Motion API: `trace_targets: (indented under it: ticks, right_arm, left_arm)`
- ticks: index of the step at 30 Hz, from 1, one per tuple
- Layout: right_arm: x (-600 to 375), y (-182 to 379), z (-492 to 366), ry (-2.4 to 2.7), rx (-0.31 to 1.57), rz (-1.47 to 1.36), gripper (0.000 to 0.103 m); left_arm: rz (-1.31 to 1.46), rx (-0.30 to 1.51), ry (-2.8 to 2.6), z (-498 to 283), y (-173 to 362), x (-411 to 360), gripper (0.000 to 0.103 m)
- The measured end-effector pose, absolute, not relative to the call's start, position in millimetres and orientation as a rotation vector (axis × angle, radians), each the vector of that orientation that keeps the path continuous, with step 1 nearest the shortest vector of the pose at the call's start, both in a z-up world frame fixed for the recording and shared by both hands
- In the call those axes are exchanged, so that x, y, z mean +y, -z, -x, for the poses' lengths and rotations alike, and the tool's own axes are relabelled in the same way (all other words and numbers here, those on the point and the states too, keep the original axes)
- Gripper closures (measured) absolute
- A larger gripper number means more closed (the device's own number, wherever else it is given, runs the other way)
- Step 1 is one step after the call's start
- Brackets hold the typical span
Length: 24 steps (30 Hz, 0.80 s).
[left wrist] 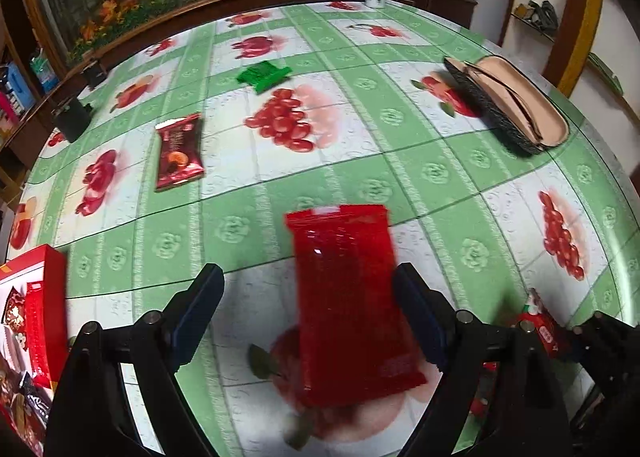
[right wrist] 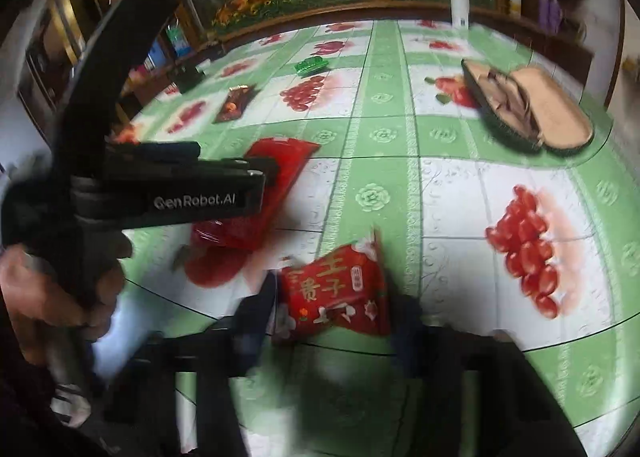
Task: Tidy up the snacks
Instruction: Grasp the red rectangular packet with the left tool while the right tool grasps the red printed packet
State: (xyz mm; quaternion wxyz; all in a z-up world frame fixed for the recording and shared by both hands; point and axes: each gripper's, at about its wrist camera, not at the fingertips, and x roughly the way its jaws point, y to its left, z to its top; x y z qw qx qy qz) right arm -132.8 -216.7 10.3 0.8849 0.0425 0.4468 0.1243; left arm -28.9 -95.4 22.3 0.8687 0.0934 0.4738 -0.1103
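Snacks lie scattered over a big table (left wrist: pixel 360 161) under a green fruit-print cloth, so the sorting looks only partly done. At the near left edge a red box (left wrist: pixel 52 269) already holds several packets, which I take to be the collecting place. Far right sits an open tan pouch (left wrist: pixel 516 105), seemingly no part of the job. Next in size, a red packet (left wrist: pixel 348 289) lies flat near the middle, with the left gripper (left wrist: pixel 308 297) spread wide around it, fingers on either side and not pressing. A dark red packet (left wrist: pixel 178 151) waits further off to the left, and a small green packet (left wrist: pixel 262 75) beyond it. A small red packet with gold characters (right wrist: pixel 336 289) lies between the right gripper's (right wrist: pixel 336 317) fingers, which appear to pinch it, though blur leaves the contact unsure. At least four packets remain outside the box.
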Motion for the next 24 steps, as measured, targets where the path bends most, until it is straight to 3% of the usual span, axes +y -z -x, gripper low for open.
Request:
trace_targets:
  ticks: [1,15,17,19,24]
  right_arm:
    - [-218,-9,133,-0.272,0.928,-0.101,0.065]
    - [-272,-6,129,-0.229,0.896,-0.260,0.065]
    - [-272,-7,128,-0.229,0.897,-0.258,0.065]
    - [-270,-8,129,-0.223,0.897,-0.244,0.065]
    - [-265,-8,130,-0.206,0.897,-0.223,0.065]
  left_arm:
    - [-0.202,0.993,0.237,30,-22,-99,0.016]
    - [-0.135,0.996,0.248,23,-6,-83,0.018]
    - [-0.137,0.979,0.262,26,-9,-82,0.039]
    - [-0.149,0.970,0.274,28,-11,-81,0.051]
    - [-0.142,0.968,0.281,34,-11,-68,0.054]
